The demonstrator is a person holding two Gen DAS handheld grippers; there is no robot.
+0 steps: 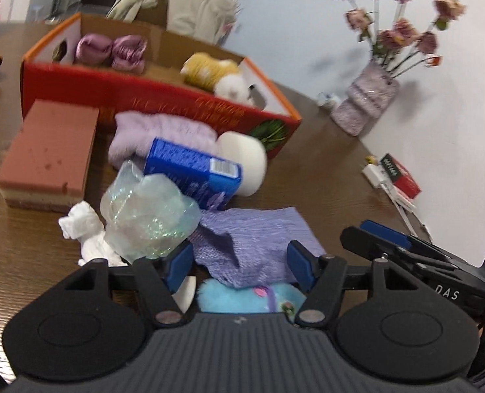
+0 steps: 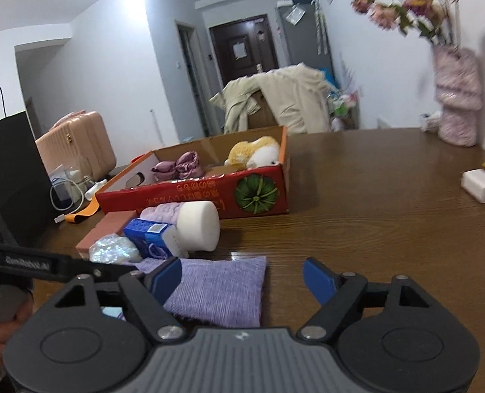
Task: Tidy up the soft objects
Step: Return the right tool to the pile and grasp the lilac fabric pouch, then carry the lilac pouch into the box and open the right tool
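A red cardboard box holds two mauve satin pieces and a yellow-and-white plush; the box also shows in the right wrist view. In front of it lies a pile: a lilac fluffy item, a blue carton, a white foam cylinder, an iridescent plastic bag, white crumpled tissue and a purple cloth. My left gripper is open over the purple cloth and a blue plush. My right gripper is open above the purple cloth.
A layered brown sponge block lies left of the pile. A vase of dried roses stands by the wall. A white charger and a red packet lie at the table's right edge. A black paper bag stands at the left.
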